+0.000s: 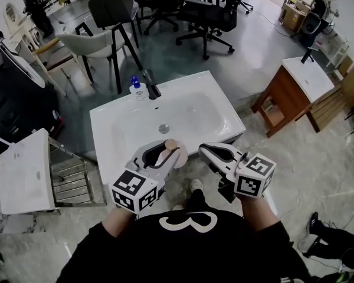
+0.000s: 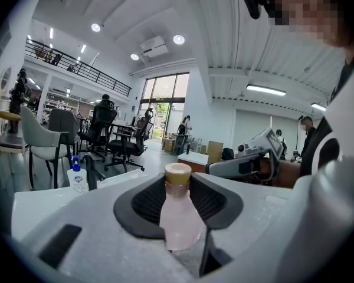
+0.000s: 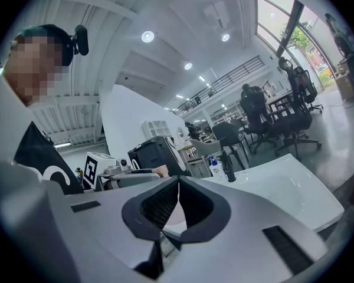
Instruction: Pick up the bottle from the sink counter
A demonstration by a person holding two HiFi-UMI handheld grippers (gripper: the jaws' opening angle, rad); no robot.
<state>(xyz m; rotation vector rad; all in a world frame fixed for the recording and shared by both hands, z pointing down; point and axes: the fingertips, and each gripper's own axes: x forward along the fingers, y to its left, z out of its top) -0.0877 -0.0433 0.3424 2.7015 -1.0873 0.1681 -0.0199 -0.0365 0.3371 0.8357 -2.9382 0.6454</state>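
between the left gripper's (image 2: 178, 184) ribbed pads (image 2: 146, 202) stands the bottle (image 2: 180, 220), small and pale pink with a tan cap (image 2: 178, 171). the jaws are partway apart and press on its body from both sides, so it is gripped, cap uppermost. from the head view it sits over the front edge of the sink (image 1: 115, 128). whether its base is clear of the counter cannot be told. the right gripper (image 3: 177, 184) has its jaws brought together with nothing between them, and it hangs just right of the bottle, also over the sink's front edge.

the bottle looks light and stiff, likely smooth plastic with a rounded shoulder. such a shape may pivot or slide in the pads if squeezed too high. the wide body below the shoulder seems the safest hold, with the grip kept level.

at the sink's middle is the drain (image 1: 163, 128). on its back rim stand a black faucet (image 1: 151, 88) and, touching or just beside it, a pump bottle (image 1: 135, 88) with a blue top. both are well apart from the held bottle and out of its way. behind the sink are chairs (image 1: 112, 16), to its right a wooden cabinet (image 1: 289, 90), to its left a metal rack (image 1: 71, 175). the nearest thing to mind is the right gripper itself.
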